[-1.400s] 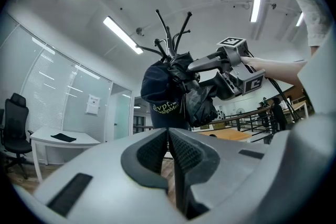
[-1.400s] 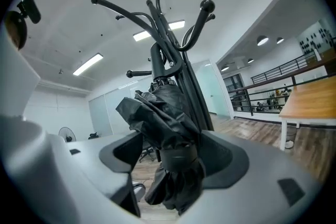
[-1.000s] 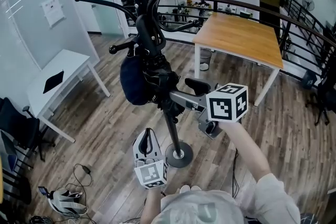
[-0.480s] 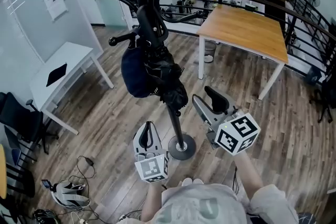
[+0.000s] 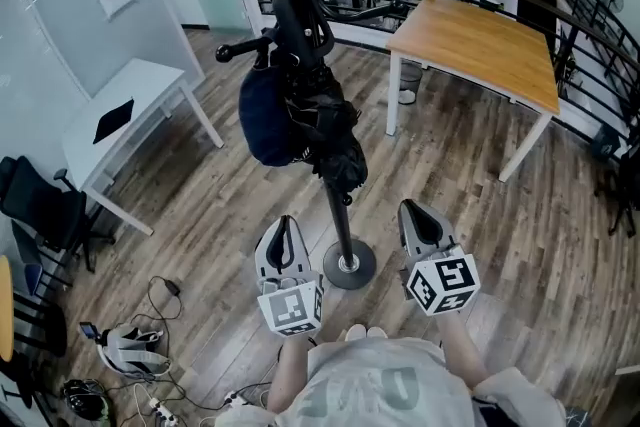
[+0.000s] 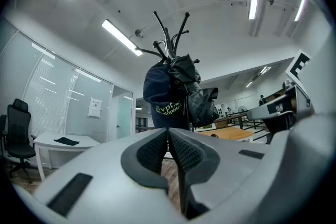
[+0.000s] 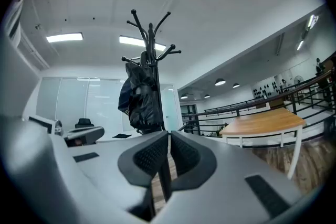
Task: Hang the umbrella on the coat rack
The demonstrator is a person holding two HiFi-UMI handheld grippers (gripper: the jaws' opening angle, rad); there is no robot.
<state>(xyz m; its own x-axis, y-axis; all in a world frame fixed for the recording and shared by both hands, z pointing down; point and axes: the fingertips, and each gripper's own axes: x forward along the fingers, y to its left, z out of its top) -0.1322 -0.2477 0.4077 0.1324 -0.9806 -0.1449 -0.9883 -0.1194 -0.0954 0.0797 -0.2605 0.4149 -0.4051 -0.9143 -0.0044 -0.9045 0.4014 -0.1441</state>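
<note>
Left gripper (image 5: 283, 227): jaws clenched together, empty, beside the rack's base.
Right gripper (image 5: 418, 215): jaws closing together, nothing between them.
Umbrella (image 5: 330, 135): above and beyond both grippers, apart from them; black, folded, crumpled.
Coat rack (image 5: 338, 220): carries the umbrella beside what seems a navy bag (image 5: 262, 115).

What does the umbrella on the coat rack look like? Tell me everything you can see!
The umbrella is black and folded shut, and its slightly shiny fabric is bunched in loose, crumpled folds. It hangs from the upper part of the black coat rack and droops along the pole, well above the floor. A navy cloth bag hangs against its side. Its handle cannot be made out.
</note>
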